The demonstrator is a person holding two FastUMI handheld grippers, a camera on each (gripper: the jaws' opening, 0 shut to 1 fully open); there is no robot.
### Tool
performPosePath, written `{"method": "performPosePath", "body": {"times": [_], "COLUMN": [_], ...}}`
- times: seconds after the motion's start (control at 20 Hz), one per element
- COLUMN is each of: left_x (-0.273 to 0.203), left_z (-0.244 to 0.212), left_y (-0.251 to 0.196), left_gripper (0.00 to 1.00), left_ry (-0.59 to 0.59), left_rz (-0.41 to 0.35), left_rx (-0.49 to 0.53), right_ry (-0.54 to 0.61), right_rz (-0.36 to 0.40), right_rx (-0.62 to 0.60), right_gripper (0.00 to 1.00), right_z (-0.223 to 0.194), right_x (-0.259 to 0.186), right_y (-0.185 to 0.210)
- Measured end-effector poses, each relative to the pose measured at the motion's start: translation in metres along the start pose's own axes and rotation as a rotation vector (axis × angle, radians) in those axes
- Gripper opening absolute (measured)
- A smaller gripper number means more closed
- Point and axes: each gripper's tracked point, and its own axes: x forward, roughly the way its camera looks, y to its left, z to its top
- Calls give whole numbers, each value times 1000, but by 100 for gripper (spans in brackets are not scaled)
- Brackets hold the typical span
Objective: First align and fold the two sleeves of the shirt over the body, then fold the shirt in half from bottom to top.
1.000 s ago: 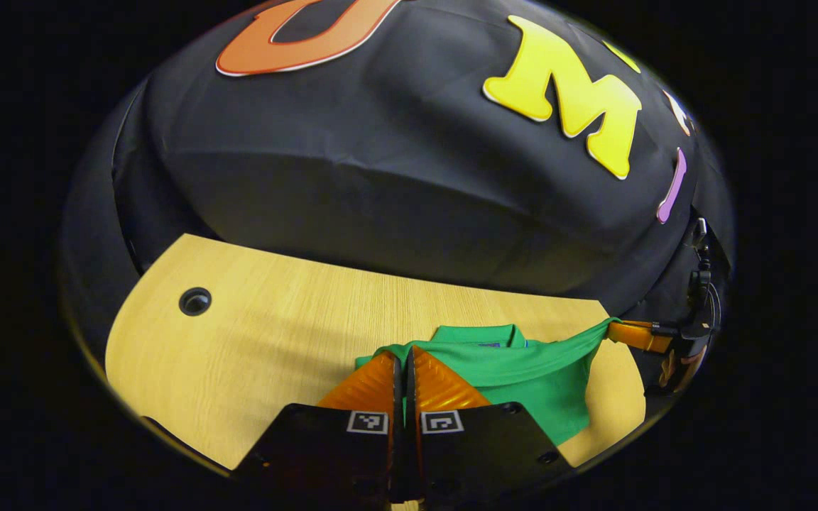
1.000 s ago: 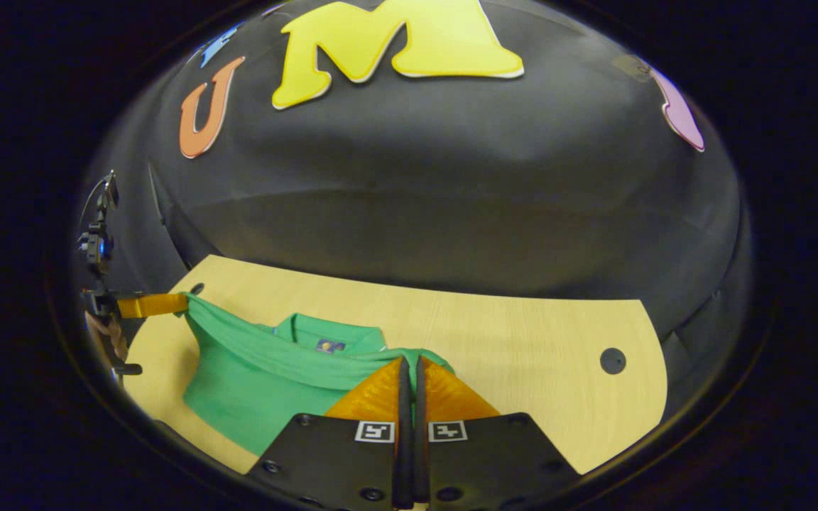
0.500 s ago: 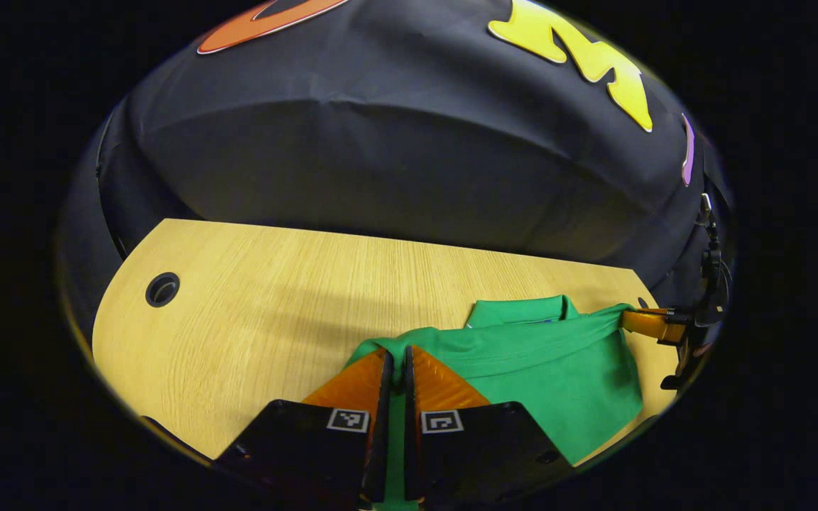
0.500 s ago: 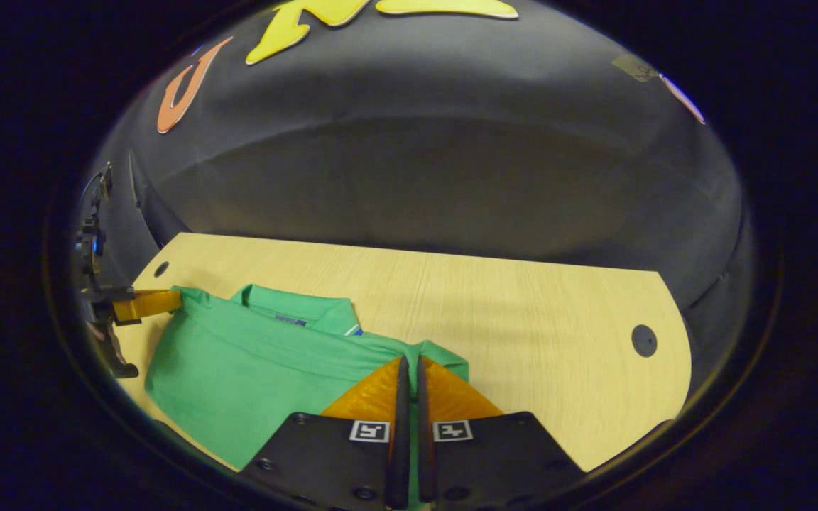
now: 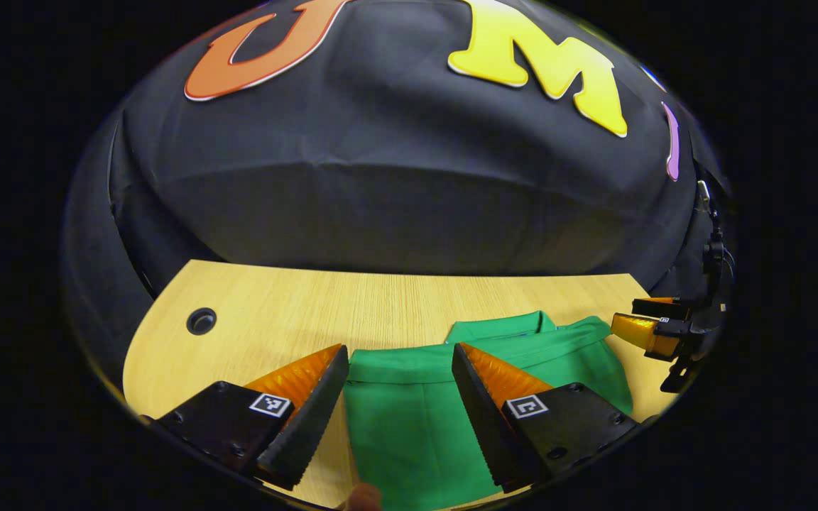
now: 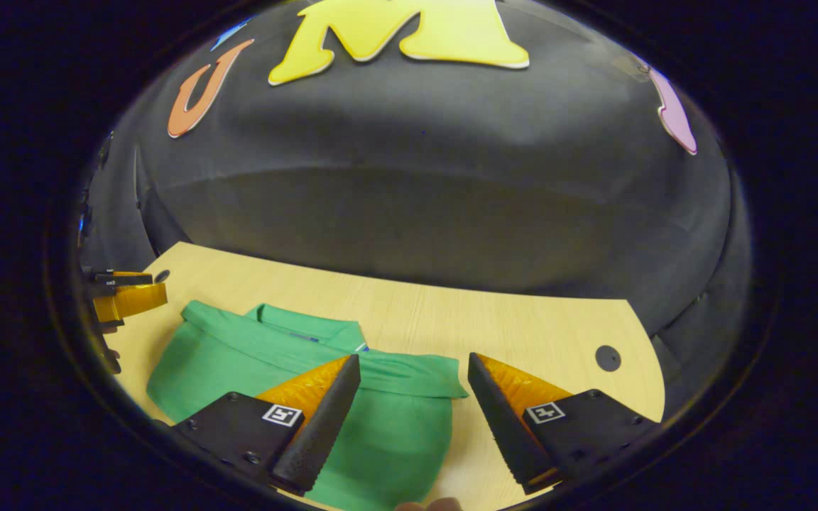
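The green shirt [image 5: 409,419] lies folded on the wooden table [image 5: 352,305], its collar [image 5: 501,328] at the far side under the folded-up hem. My left gripper [image 5: 398,355] is open just above the hem's left corner, touching nothing. In the right gripper view the same shirt [image 6: 380,433] lies flat, collar [image 6: 302,328] peeking out. My right gripper [image 6: 415,363] is open over the hem's right corner [image 6: 444,390], holding nothing. Each view also shows the other gripper farther off: the right one [image 5: 654,323] and the left one [image 6: 125,292], both open.
The table has a round cable hole near each end [image 5: 201,321] [image 6: 608,358]. The black cloth wall [image 5: 395,206] rises right behind the table's far edge. Bare wood lies left of the shirt [image 5: 274,319] and right of it [image 6: 544,341].
Both grippers held the shirt's hem corners and carried them toward the collar. Now both have opened and let the hem drop flat on the shirt.
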Motion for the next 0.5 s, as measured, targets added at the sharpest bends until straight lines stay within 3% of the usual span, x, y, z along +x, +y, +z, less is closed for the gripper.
{"method": "performPosePath", "body": {"times": [0.2,0.3,0.45,0.5], "left_x": [-61,-99,-171,-194], "left_z": [48,69,92,98], "left_y": [-12,-18,-24,-27], "left_gripper": [95,96,96,96], "left_ry": [-121,-186,-269,-304], "left_rz": [9,25,65,73], "left_rx": [-39,-48,-76,-86], "right_ry": [-117,-196,-312,-342], "right_rz": [-24,-33,-64,-72], "right_rx": [27,44,72,77], "right_gripper": [98,94,97,93], "right_z": [39,60,79,82], "right_x": [-64,-112,-192,-218], "right_y": [4,4,2,4]}}
